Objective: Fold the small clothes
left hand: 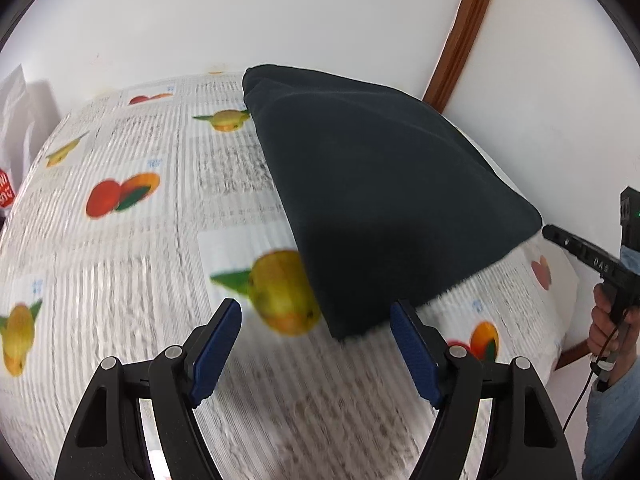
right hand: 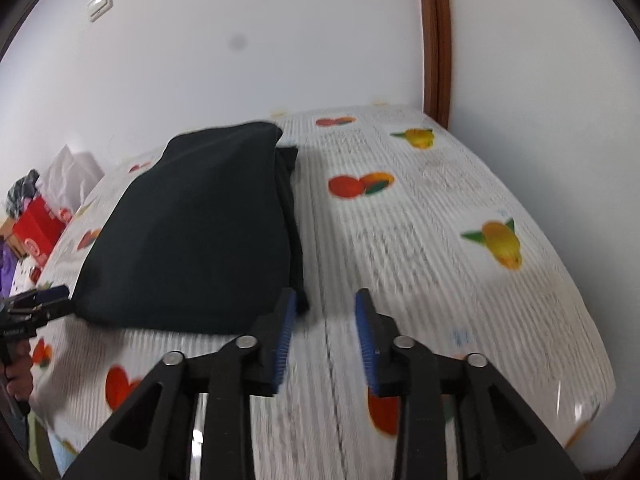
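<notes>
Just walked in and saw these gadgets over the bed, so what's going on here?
A person is folding a small dark garment on a fruit-print bedsheet, with a handheld gripper in each hand. The garment lies folded over on itself. The left gripper and right gripper are both open with nothing between the jaws, each next to a near corner of the garment.

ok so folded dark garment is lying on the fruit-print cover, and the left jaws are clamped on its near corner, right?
Not quite. The folded dark garment does lie on the fruit-print cover, but the left gripper is not clamped on it: in the left wrist view its jaws stand wide apart with only the cover between them, the garment's near corner just beyond the right pad.
</notes>
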`<state>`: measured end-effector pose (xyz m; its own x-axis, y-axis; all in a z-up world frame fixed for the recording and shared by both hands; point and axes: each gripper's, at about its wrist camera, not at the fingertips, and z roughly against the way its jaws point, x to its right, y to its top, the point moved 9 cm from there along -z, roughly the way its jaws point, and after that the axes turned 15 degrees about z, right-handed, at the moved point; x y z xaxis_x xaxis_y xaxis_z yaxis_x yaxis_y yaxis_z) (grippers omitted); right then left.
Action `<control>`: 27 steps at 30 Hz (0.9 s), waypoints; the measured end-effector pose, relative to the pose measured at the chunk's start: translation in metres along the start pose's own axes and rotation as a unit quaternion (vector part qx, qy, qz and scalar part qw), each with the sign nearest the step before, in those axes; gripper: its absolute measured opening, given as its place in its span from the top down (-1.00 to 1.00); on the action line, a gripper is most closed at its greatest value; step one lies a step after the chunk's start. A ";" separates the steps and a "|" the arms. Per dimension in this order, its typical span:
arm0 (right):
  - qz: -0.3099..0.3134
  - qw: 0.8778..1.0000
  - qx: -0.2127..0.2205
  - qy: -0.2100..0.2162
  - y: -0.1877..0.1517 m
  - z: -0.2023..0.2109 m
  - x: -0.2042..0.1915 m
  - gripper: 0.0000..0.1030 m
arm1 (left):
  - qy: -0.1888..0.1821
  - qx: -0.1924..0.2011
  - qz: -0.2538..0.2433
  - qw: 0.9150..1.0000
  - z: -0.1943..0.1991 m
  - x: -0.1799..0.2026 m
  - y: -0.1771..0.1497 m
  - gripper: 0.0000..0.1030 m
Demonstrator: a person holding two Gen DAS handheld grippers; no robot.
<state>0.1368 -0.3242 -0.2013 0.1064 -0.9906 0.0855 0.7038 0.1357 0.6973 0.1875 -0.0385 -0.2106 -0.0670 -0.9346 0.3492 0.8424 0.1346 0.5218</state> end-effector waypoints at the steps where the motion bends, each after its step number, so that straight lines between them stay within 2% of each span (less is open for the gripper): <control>1: 0.003 1.000 -0.004 0.009 -0.006 0.001 -0.004 0.30 | 0.001 -0.003 0.000 1.000 0.000 0.000 -0.004 -0.44; 4: 0.020 0.999 -0.019 0.026 -0.016 -0.009 -0.020 0.28 | 0.000 -0.007 -0.007 1.000 -0.004 0.004 -0.012 -0.39; 7: 0.017 0.999 -0.016 0.038 -0.015 -0.024 -0.032 0.28 | 0.008 -0.004 -0.009 1.000 -0.012 0.009 -0.010 -0.26; 10: -0.004 0.999 -0.005 0.046 -0.006 -0.039 -0.035 0.28 | 0.003 -0.011 -0.002 1.000 -0.022 0.013 -0.006 0.00; 11: -0.010 0.999 -0.004 0.045 -0.003 -0.045 -0.033 0.28 | -0.005 -0.018 -0.002 1.000 -0.026 0.016 -0.005 0.21; 12: -0.013 0.999 -0.003 0.046 -0.001 -0.049 -0.033 0.28 | -0.007 -0.021 -0.003 1.000 -0.028 0.017 -0.005 0.32; 13: -0.019 0.999 -0.001 0.051 0.002 -0.052 -0.033 0.29 | -0.006 -0.019 -0.004 1.000 -0.030 0.018 -0.004 0.34; 15: -0.021 0.998 0.002 0.063 0.007 -0.057 -0.036 0.67 | -0.003 -0.010 -0.009 1.000 -0.032 0.018 0.000 0.51; 19: 0.008 0.999 0.006 0.033 0.020 -0.067 -0.041 0.74 | -0.001 0.001 -0.007 1.000 -0.037 0.010 0.012 0.62; 27: 0.011 0.999 0.008 0.041 0.048 -0.095 -0.049 0.74 | 0.017 0.017 0.013 1.000 -0.047 -0.010 0.044 0.64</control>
<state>0.2322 -0.2679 -0.2391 0.1795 -0.9829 0.0423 0.6891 0.1563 0.7076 0.2505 -0.0383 -0.2279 -0.0277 -0.9413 0.3365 0.8243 0.1689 0.5404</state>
